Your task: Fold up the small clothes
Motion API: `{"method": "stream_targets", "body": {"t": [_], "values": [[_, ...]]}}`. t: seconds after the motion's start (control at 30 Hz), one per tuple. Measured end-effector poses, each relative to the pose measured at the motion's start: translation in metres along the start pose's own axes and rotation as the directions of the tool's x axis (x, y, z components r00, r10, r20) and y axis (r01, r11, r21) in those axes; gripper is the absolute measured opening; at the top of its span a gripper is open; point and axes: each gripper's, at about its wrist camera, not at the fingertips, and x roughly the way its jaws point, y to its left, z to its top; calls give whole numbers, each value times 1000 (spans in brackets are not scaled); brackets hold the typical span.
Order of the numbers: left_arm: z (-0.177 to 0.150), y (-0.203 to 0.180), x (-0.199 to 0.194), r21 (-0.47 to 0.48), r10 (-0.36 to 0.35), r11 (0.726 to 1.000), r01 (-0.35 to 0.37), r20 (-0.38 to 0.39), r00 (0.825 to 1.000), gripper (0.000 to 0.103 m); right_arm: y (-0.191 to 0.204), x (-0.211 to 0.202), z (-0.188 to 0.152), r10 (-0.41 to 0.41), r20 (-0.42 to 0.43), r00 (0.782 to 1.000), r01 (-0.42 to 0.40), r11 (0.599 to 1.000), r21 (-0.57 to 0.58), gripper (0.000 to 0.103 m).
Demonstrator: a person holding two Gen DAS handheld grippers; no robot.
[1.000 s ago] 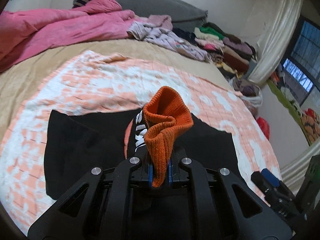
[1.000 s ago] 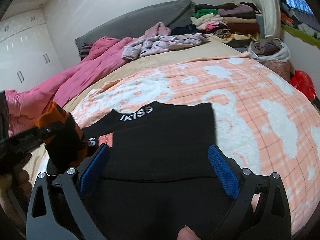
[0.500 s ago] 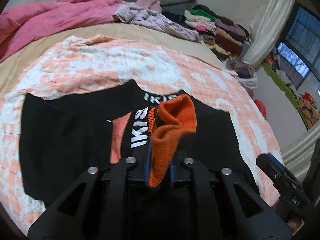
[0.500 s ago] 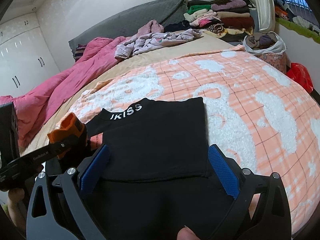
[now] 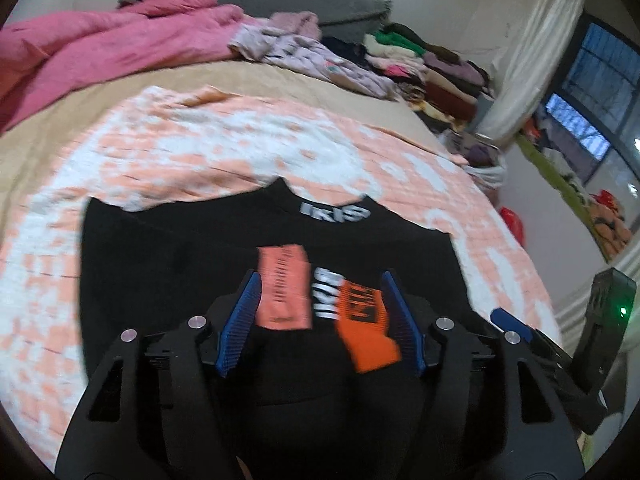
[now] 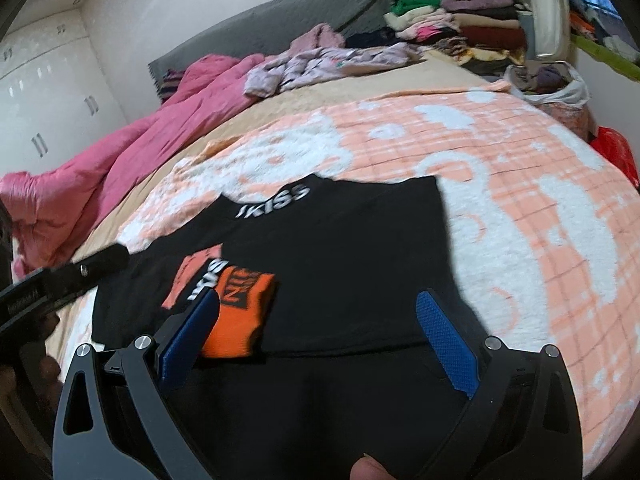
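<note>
A black top point(image 5: 160, 264) with white lettering at the collar point(image 6: 276, 200) lies flat on the peach-and-white blanket point(image 5: 224, 152). Its sleeve is folded inward, and the orange cuff point(image 5: 366, 328) rests on the black cloth beside a salmon label patch point(image 5: 284, 288). My left gripper point(image 5: 320, 280) hovers over the cuff with its jaws opening; the cuff lies between the blue pads, free of both. My right gripper point(image 6: 318, 298) stands open over the garment's lower middle, nothing in it, with the orange cuff point(image 6: 240, 316) just past its left pad. One left gripper finger point(image 6: 100, 260) reaches in from the left.
A pink duvet point(image 6: 120, 168) is heaped along the bed's far left. Loose lilac clothes point(image 6: 320, 60) and a stack of folded garments point(image 6: 460, 20) sit by the grey headboard point(image 6: 280, 20). A white bag point(image 6: 560, 88) and a red one stand beyond the bed's right edge.
The left gripper, earlier shut on the raised orange cuff, has spread its jaws. The cuff has dropped flat onto the black top, sleeve folded over it. The right gripper stays open.
</note>
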Motion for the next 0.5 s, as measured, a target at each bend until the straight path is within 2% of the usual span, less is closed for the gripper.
{"method": "stream_targets", "body": {"t": [0.13, 0.2, 0.3, 0.37, 0.43, 0.5], "values": [[0, 21, -5, -22, 66, 998, -66, 14, 998, 57, 25, 23, -1, 44, -60, 997, -48, 998, -52, 97], [-1, 31, -9, -23, 108, 994, -107, 23, 994, 62, 35, 35, -1, 60, -89, 994, -66, 995, -73, 96], [-3, 42, -15, -29, 160, 987, -159, 36, 987, 66, 47, 55, -2, 60, -130, 990, -72, 993, -91, 85], [-4, 49, -19, -27, 189, 982, -188, 46, 981, 71, 52, 70, -3, 61, -161, 985, -77, 992, -96, 81], [-6, 55, -22, -38, 193, 981, -191, 48, 980, 71, 53, 82, -7, 66, -194, 979, -84, 993, -86, 67], [-7, 61, -26, -52, 194, 980, -191, 48, 980, 71, 54, 91, -10, 77, -196, 978, -92, 993, -69, 62]]}}
